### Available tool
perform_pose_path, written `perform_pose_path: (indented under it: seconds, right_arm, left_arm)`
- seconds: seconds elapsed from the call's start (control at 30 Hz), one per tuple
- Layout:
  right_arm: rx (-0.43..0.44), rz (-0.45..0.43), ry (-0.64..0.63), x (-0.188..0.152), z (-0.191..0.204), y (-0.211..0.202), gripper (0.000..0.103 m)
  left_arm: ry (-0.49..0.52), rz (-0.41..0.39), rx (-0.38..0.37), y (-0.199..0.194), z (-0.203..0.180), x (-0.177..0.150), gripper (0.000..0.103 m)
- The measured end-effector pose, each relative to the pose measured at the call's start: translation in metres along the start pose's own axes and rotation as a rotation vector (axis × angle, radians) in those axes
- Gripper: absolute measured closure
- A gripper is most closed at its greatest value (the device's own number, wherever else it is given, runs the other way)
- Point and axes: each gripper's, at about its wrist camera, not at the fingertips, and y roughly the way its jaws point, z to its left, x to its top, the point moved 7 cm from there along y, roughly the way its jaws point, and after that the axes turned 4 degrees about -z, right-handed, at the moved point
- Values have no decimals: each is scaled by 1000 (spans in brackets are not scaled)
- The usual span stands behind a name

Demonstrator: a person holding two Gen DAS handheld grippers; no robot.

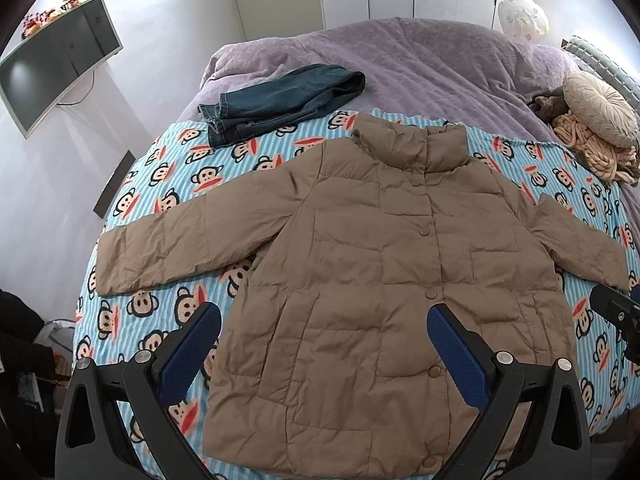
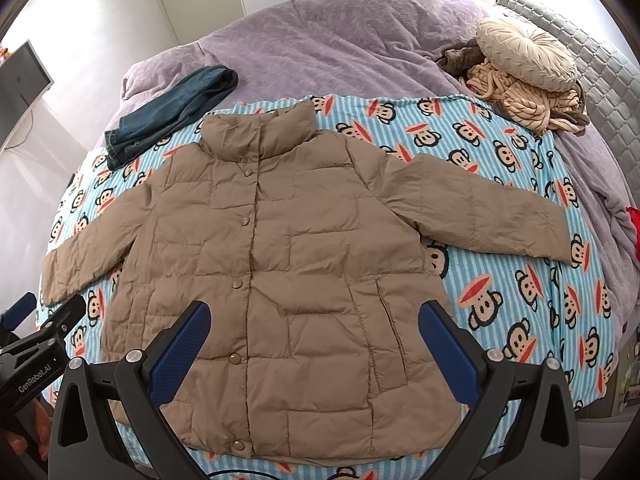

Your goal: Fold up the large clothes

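Both grippers hang over the bottom hem with nothing in them. Left gripper (image 1: 324, 344) has its jaws spread wide, right gripper (image 2: 314, 338) is the same, and neither touches fabric as far as I can tell. Under them the tan puffer jacket (image 1: 360, 260) lies front-up and buttoned on the monkey-print sheet (image 1: 168, 184), collar at 12 o'clock, sleeves out toward 9 and 3.

My guess is the first fold hasn't started, so sleeves come first. I'd pinch each cuff near the edge, left sleeve (image 1: 160, 252) with the left, right sleeve (image 2: 492, 216) with the right, and lay them across the chest. Puffer fabric is slippery and springy, so bite deep and press the crease down.

Further out, folded jeans (image 1: 280, 100) sit at 11 o'clock just beside the collar, maybe touching the shoulder. Round cushion (image 2: 528, 60) and knit pile at 1 o'clock are well apart.
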Motion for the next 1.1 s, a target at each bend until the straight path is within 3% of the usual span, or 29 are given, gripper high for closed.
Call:
perform_pose_path:
  seconds: [0.17, 1.1]
  right_arm:
    - [-1, 0, -2, 0, 1, 0, 0]
    - [-1, 8, 0, 0, 2, 4, 0]
  left_arm:
    - [2, 2, 3, 8, 9, -13, 0]
    - [11, 7, 11, 11, -1, -15, 0]
